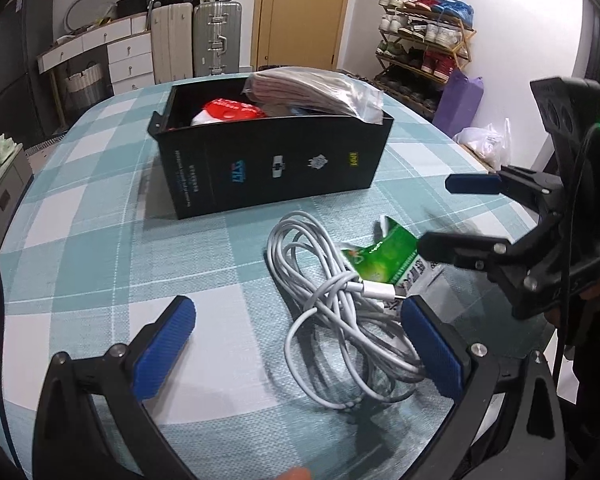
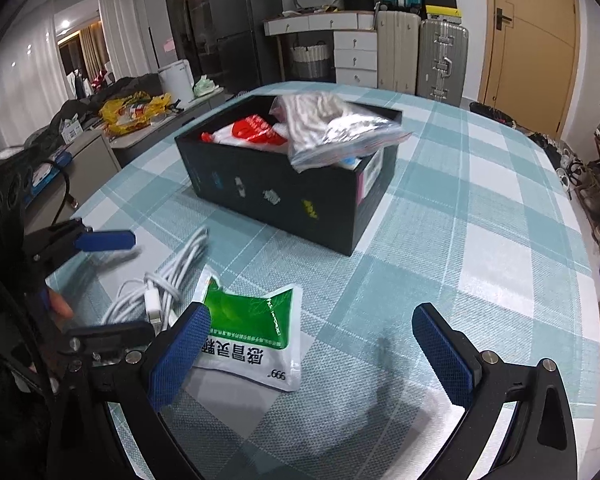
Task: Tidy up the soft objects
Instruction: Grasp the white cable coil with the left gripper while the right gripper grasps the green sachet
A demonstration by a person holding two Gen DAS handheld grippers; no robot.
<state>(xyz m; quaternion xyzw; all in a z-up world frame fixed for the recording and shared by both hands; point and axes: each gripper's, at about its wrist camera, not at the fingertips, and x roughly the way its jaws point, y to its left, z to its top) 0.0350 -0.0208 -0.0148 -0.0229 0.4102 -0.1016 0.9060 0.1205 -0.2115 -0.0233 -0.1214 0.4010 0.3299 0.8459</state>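
Both grippers hover above the worktop (image 1: 100, 208) with fingers spread wide and nothing held. The left gripper (image 1: 296, 344) is positioned over the coiled white cable (image 1: 332, 308); the coil lies between its fingers, nearer the right-hand one. The right gripper (image 2: 312, 348) sits over the green-and-white medicine sachet (image 2: 256, 328), with one pad (image 2: 180, 354) overlapping the sachet's near-left edge and the other well clear of it.

Item locations:
- Cable and sachet lie flat on the checked cloth, touching; the cable's plug end rests at the sachet's edge.
- The black box (image 1: 276, 164) stands beyond them, already holding a red-and-white packet (image 1: 230, 110) and a clear zip bag of fabric (image 1: 312, 92) that rises above the rim and overhangs one wall.

Probable faults from this state:
- Partial cable grasp — closing on a few loops would likely leave the rest trailing, which could drag the sachet along or snag on the box wall.
- Sachet slip — the sachet is thin and flat against the cloth, so the fingers may pinch the cloth instead or slide over the film.
- Gripper interference — the two tools work close together, so simultaneous closing risks contact.
- Overfilling — the zip bag sits high, so added items may dislodge it or fail to settle.
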